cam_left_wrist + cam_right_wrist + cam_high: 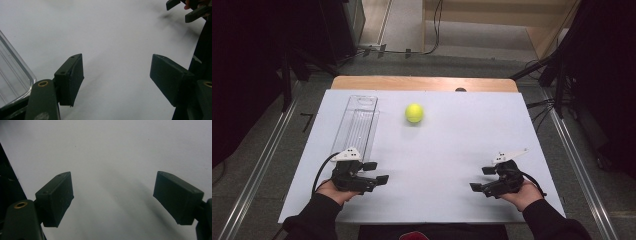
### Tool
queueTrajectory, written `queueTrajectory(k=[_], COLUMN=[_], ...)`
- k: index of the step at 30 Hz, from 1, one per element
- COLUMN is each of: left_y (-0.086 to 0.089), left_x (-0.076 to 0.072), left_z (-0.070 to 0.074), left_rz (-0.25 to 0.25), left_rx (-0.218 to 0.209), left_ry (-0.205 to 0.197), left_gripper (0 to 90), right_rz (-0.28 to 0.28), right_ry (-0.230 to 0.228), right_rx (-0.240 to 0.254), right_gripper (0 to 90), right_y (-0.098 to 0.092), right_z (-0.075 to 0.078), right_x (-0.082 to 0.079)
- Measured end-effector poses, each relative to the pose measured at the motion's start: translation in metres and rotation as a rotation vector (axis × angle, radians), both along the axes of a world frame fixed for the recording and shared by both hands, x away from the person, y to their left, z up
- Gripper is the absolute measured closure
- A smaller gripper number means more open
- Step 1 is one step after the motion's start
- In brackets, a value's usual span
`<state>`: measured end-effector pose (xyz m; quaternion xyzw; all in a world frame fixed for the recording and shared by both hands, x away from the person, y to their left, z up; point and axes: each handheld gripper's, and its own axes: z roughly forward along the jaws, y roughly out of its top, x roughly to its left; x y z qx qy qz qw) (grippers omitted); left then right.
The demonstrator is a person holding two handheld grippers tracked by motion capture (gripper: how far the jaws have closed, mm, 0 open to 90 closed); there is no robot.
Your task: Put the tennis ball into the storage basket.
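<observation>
In the high view, one white table top [452, 150] is seen, with a strip of bare wood [424, 83] left uncovered along its far edge. Two things are counted on it: one clear tray [357, 125], laid lengthwise near the left edge, and one yellow-green ball [414, 112], set just to the right of the tray's far end and apart from it. Two grippers are held low over the near part of the table. The left gripper [377, 172] is held just beside the tray's near end, and the right gripper [482, 179] is well apart from it, near the right edge. The jaws of each are spread wide and nothing is held between them. A broad bare stretch of table is left between the two grippers, and from them up to the ball. The ball is well clear of every edge.

In the left gripper view, two black jaws are seen standing wide apart over bare white surface, with nothing between them. One rounded corner of the clear tray is seen at the lower left, just beside the left-hand jaw; whether they touch cannot be told. The right gripper is seen far off at the upper right.

In the right gripper view, two jaws are again seen wide apart, with bare white table between and beyond them. The table's edge is met at the far left.
</observation>
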<state>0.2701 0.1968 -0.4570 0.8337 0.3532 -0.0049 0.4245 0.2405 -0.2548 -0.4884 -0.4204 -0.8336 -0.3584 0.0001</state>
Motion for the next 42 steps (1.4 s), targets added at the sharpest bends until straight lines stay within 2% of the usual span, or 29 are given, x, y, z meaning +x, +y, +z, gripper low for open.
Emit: queueTrajectory(k=[7, 10, 12, 15, 19, 22, 33, 42], left_y=[-0.006, -0.008, -0.010, -0.013, -0.017, -0.021, -0.029, -0.033], left_x=[0.002, 0.004, 0.004, 0.005, 0.006, 0.008, 0.013, 0.018], left_z=[0.008, 0.012, 0.015, 0.019, 0.021, 0.022, 0.026, 0.029], left_rz=[-0.007, -0.002, 0.000, -0.002, -0.015, -0.029, -0.024, 0.010], left_rx=[0.013, 0.010, 0.008, -0.013, -0.009, 0.002, 0.015, 0.028], left_ry=[0.001, 0.015, 0.007, 0.001, -0.004, -0.002, -0.015, -0.020], left_gripper=[27.1, 23.7, 23.2, 18.3, 11.2, 2.4, 2.4, 2.4], right_rz=[0.004, 0.007, 0.007, 0.007, 0.009, 0.010, 0.008, 0.000], right_ry=[0.001, 0.002, 0.002, 0.003, 0.002, 0.004, 0.000, -0.002], right_rx=[-0.004, -0.006, -0.007, -0.006, -0.003, -0.003, 0.002, 0.005], right_gripper=[14.2, 14.2, 14.2, 14.2, 14.2, 14.2, 14.2, 14.2], right_y=[0.000, 0.001, 0.001, 0.001, 0.001, 0.001, 0.001, 0.000], right_z=[-0.001, -0.001, -0.001, -0.001, -0.001, -0.001, -0.001, 0.000], right_x=[0.000, 0.000, 0.000, 0.001, 0.001, 0.001, 0.002, 0.002])
